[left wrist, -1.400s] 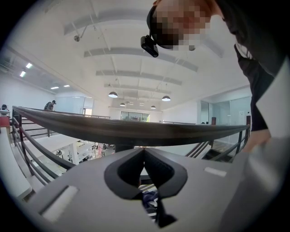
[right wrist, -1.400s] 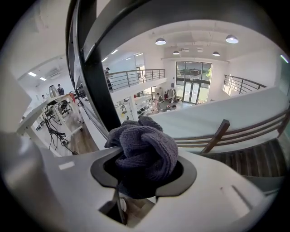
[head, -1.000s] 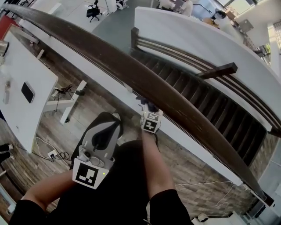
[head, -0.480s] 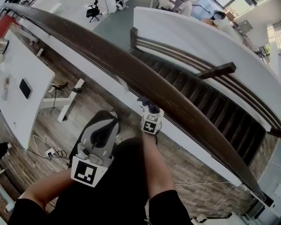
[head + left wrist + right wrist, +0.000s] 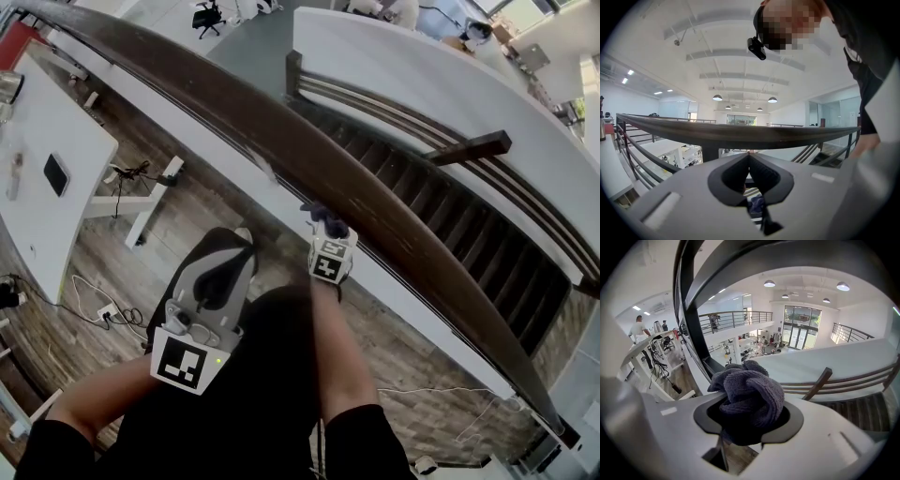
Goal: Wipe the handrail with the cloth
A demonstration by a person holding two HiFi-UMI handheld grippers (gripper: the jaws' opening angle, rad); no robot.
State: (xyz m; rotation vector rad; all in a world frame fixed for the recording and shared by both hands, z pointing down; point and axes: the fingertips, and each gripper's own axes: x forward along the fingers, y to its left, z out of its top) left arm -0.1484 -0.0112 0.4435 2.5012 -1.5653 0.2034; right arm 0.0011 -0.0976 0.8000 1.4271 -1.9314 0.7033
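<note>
Your left claw is shut with nothing in it, jaws meeting tip to tip. You hold it low by your body, and the dark handrail crosses beyond and above its tips. To its right, your right claw is clamped on the bunched grey cloth, which bulges out past the jaws. That cloth sits at the handrail's near edge.

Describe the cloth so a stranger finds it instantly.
Follow the long dark brown wooden handrail that slants across the head view to about its middle. There the right claw grips a bunched dark grey towelling cloth, the only soft, crumpled thing by the rail.
</note>
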